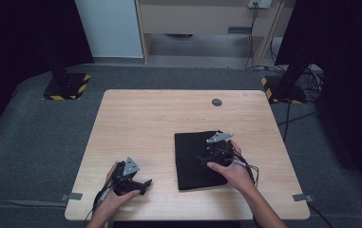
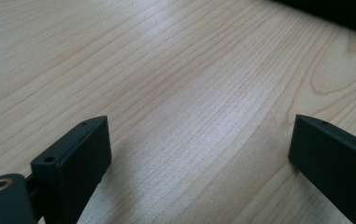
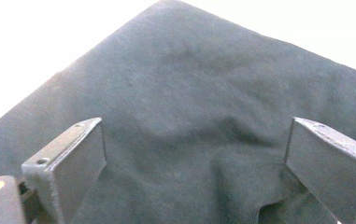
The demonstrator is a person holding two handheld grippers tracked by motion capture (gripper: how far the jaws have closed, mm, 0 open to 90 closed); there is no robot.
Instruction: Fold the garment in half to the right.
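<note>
A: Where our right gripper (image 3: pixel 196 158) looks along its own jaws, we see them standing wide apart, one at the lower left and one at the lower right of the right gripper view, with the black cloth (image 3: pixel 203 107) spread between and beyond them. The pads press on nothing; the fabric bunches into a soft fold near the bottom middle.

B: And our left gripper (image 2: pixel 199 154)? We find its jaws wide too, with bare wood grain of the table (image 2: pixel 175 70) between them and nothing held.

A: Any writing? We can read none: no brand or label on the cloth, the jaws or the tabletop. The yellow-and-black striped bases (image 1: pixel 67 86) at the upper left and upper right of the high view carry stripes, not words.

B: Moving outward, in the high view our right hand (image 1: pixel 233 171) comes in from the lower right and holds its gripper (image 1: pixel 219 149) over the right part of the cloth (image 1: pixel 190 161), which lies flat, right of centre in the lower half.

A: Our left hand (image 1: pixel 114 194) sits at the lower left, its gripper (image 1: pixel 138 183) low by the near edge, pointing right, well apart from the cloth.
</note>
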